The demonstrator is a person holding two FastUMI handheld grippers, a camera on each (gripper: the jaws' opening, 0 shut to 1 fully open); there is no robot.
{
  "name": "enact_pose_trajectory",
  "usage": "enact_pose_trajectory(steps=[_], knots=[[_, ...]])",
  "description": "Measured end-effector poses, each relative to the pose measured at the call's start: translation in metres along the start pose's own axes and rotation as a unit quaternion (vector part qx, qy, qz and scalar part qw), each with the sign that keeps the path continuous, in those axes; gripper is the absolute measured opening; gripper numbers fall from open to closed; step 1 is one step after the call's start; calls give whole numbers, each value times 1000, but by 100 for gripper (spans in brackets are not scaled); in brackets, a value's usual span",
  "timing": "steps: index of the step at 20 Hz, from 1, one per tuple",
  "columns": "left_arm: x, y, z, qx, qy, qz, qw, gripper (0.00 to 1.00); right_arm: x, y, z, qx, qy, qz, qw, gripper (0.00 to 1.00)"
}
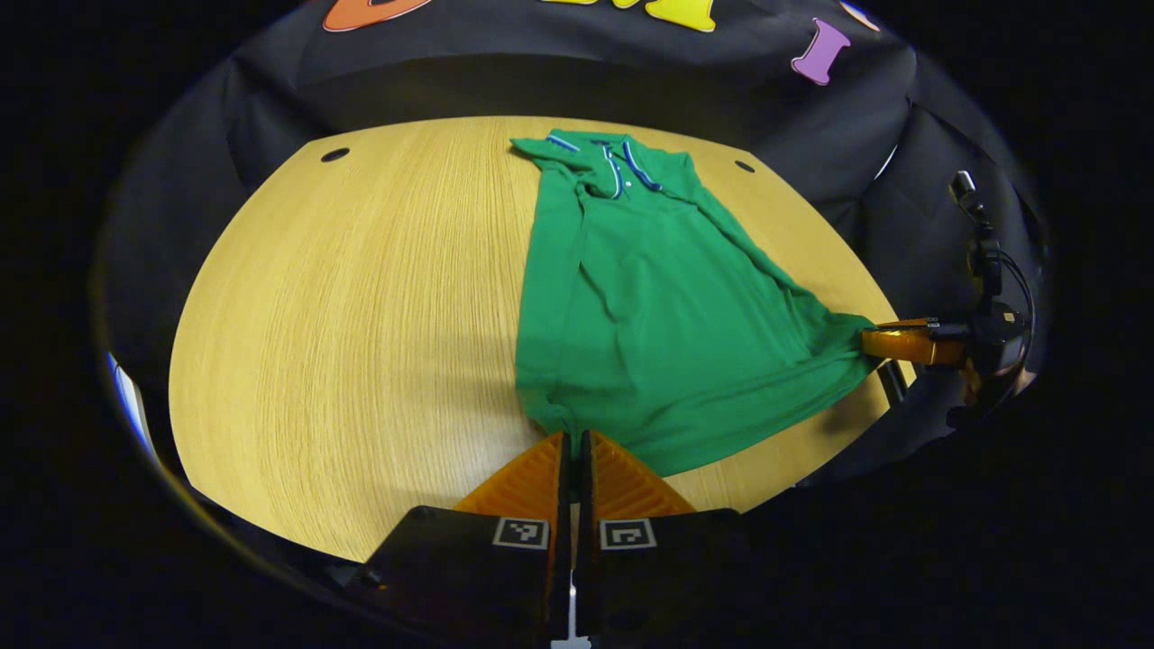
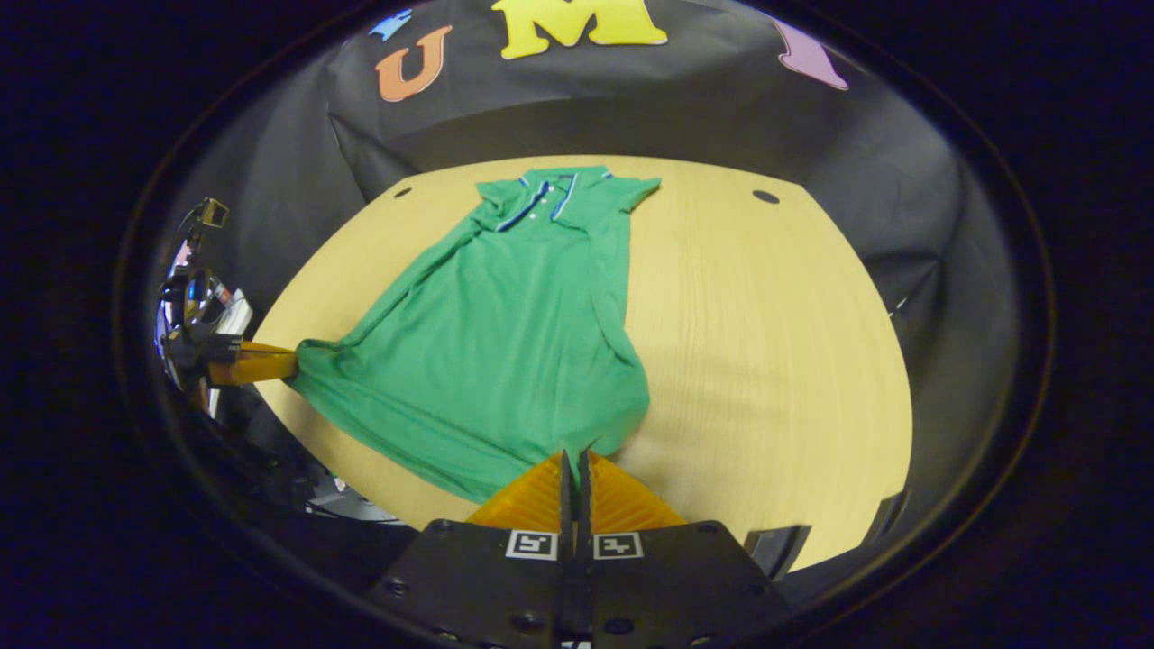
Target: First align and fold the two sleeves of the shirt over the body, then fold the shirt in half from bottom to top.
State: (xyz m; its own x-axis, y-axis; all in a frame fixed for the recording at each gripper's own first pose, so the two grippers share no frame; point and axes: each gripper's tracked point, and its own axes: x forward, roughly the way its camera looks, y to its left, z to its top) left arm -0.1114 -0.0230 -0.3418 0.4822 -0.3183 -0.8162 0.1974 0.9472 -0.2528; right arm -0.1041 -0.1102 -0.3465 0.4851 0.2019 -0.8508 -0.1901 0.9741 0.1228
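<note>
The left gripper point(image 1: 572, 442) sits low over the near edge of the wooden table point(image 1: 361, 315). Its two fingers are pressed tight together, pinching one bottom corner of the green shirt point(image 1: 649, 297). In the right gripper view, the right gripper point(image 2: 572, 461) is in the same low pose, fingers squeezed together on the other bottom corner of the shirt point(image 2: 505, 342).

Each gripper can also be seen from the side in the other one's view (far off at the table's edge). The right gripper point(image 1: 888, 342) points flat across the table and pulls its corner into a stretched point. The left gripper point(image 2: 270, 365) does the same from its side.

The shirt lies flat on the table with both sleeves folded in over the body. Its long side runs away from the grippers. The collar point(image 1: 622, 162), with thin blue and white stripes, points to the far edge by the black cloth wall, and the hem is at the near edge.

No writing can be read on the shirt. Small black-and-white square markers point(image 1: 521, 532) sit on the gripper bodies.
</note>
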Motion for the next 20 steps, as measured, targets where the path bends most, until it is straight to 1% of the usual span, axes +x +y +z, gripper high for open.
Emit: enact_pose_trajectory(steps=[2, 4, 5, 6, 7, 10, 12, 14, 16, 20], knots=[[0, 1, 23, -2, -19, 2, 1000, 8, -5, -4, 25, 1, -21, -4, 1000, 2], [-1, 0, 46, 1, -36, 1, 999, 8, -11, -6, 52, 4, -45, -4, 999, 0], [-1, 0, 56, 8, -43, 2, 999, 8, -13, -6, 63, 7, -55, -3, 998, 2], [-2, 0, 67, 15, -52, 0, 999, 8, -16, -6, 77, 11, -67, 0, 998, 2], [-4, -3, 81, 20, -63, -3, 998, 8, -17, -6, 90, 14, -78, 2, 997, 0], [-6, -6, 125, 29, -105, -7, 994, 8, -24, -7, 127, 13, -109, 6, 994, 0], [-3, -6, 150, 37, -126, -2, 991, 8, -27, -10, 150, 11, -129, 6, 992, 0], [0, -8, 175, 43, -143, -1, 989, 8, -27, -15, 172, 22, -142, 4, 990, 0], [4, -9, 204, 42, -163, -4, 986, 8, -26, -17, 192, 47, -143, 10, 989, 0], [17, -2, 254, 32, -180, -7, 983, 8, -19, -32, 249, 48, -172, 9, 984, 0]])
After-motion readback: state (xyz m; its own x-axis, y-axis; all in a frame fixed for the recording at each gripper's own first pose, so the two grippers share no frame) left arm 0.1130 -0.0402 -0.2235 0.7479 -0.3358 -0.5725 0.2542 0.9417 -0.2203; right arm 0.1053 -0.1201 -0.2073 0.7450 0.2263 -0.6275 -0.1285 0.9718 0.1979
